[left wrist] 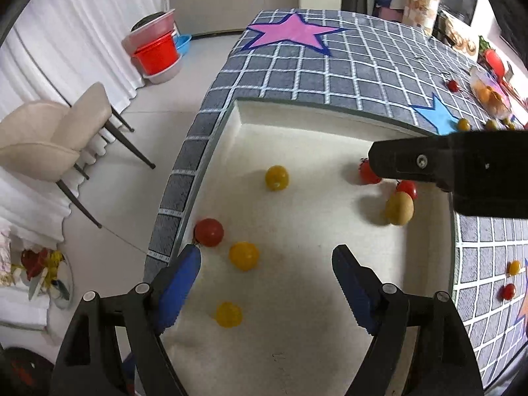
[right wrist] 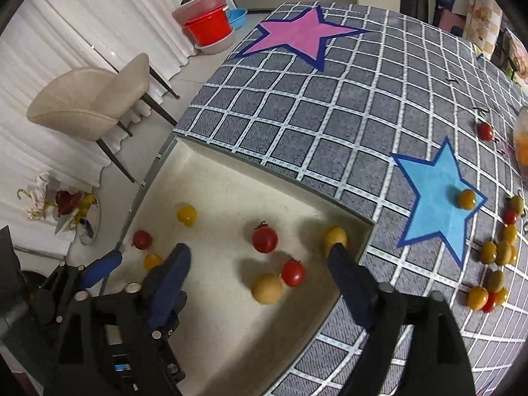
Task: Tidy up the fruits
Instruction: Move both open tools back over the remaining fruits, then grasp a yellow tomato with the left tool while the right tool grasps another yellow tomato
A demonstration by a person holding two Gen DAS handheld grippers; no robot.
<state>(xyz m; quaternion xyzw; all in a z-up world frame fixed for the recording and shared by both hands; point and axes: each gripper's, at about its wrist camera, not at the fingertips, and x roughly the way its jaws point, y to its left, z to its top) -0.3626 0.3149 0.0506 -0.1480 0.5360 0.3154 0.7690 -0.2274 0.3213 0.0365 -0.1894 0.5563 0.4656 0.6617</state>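
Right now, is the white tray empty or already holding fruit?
Holding fruit: red and yellow tomatoes lie loose on the white tray floor. More sit outside on the checked cloth.

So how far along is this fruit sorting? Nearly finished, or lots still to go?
Partly done. Several cherry tomatoes already lie in the white box, such as a red one and a yellow one. Nothing is in hand: the left gripper and right gripper both hang open and empty over the box. Left to do: a cluster of tomatoes on the checked cloth, plus one on the blue star.
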